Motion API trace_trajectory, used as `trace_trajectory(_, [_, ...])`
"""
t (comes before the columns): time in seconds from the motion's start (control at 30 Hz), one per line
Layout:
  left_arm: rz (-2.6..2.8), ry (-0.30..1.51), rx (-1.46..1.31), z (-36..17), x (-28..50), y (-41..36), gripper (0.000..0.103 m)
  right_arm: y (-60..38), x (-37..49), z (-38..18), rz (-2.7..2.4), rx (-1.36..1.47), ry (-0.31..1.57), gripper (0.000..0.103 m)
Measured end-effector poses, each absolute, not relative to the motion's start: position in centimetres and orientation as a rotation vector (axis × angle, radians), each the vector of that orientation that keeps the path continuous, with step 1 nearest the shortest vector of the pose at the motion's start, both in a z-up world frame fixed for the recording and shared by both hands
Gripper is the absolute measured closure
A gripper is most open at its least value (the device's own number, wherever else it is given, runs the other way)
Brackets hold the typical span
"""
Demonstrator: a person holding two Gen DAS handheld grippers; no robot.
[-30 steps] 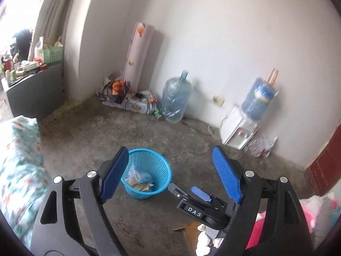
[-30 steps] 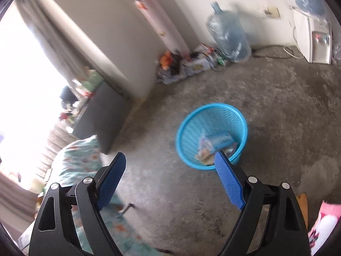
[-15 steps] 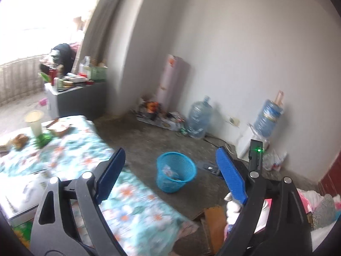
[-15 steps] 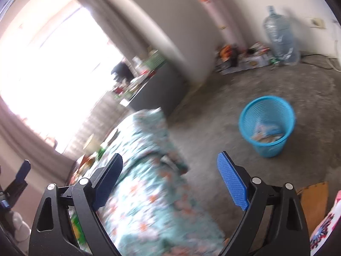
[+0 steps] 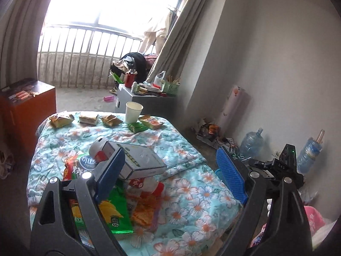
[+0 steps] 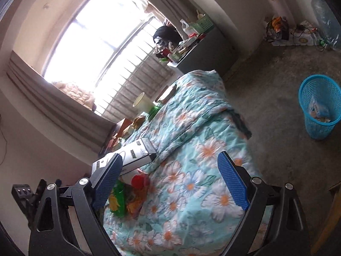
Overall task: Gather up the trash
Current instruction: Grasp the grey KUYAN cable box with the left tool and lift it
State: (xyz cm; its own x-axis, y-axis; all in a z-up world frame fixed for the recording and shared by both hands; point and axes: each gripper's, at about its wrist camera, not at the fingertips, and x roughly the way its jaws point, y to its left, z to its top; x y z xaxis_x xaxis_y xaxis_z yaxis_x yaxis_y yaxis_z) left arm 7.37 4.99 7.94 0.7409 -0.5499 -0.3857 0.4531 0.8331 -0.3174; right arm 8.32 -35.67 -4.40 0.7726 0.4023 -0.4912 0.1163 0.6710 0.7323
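Both claws gape empty over the flowered bench – the left claw (image 5: 170,175) just above a heap of wrappers (image 5: 127,202) under a grey box (image 5: 138,160), the right claw (image 6: 168,181) beside it – while the blue basket (image 6: 319,108) stands well apart on the floor.

Daylight floods in through the window (image 5: 110,2) beyond the fingers, blown out to white glare. The wall (image 5: 277,53) right of the fingers sits in soft shade. Fisheye bending curves both views' dark, vignetted edges.
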Motion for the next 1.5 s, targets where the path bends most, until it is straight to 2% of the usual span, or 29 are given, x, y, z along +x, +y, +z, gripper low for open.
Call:
trace_trajectory(0.27, [-0.569, 0.521, -0.211, 6.7, 10.3, 6.3, 0.02, -31.1, 11.4, -4.6, 0.259, 0.798, 0.79, 0.015])
trace_trajectory(0.5, [-0.776, 0.653, 0.215, 8.4, 15.2, 0.3, 0.014, -28.7, 13.6, -5.3, 0.285, 0.764, 0.849, 0.015])
trace_trajectory(0.67, [-0.806, 0.846, 0.586, 5.8, 19.6, -5.2, 0.014, -27.7, 14.1, -6.7, 0.299, 0.762, 0.889, 0.015])
trace_trajectory(0.83, [-0.777, 1.189, 0.668, 0.8, 25.2, -8.2, 0.014, -28.1, 14.3, -7.9, 0.301, 0.776, 0.908, 0.015])
trace_trajectory(0.9, [-0.773, 1.272, 0.695, -0.6, 26.7, -8.8, 0.014, -28.5, 14.3, -8.3, 0.302, 0.788, 0.91, 0.015])
trace_trajectory(1.2, [-0.728, 1.411, 0.798, -2.7, 30.0, -11.9, 0.014, -30.1, 14.5, -10.2, 0.306, 0.841, 0.917, 0.015])
trace_trajectory(1.5, [-0.689, 1.445, 0.898, -4.9, 30.5, -13.9, 0.014, -30.2, 14.3, -10.8, 0.318, 0.847, 0.919, 0.015])
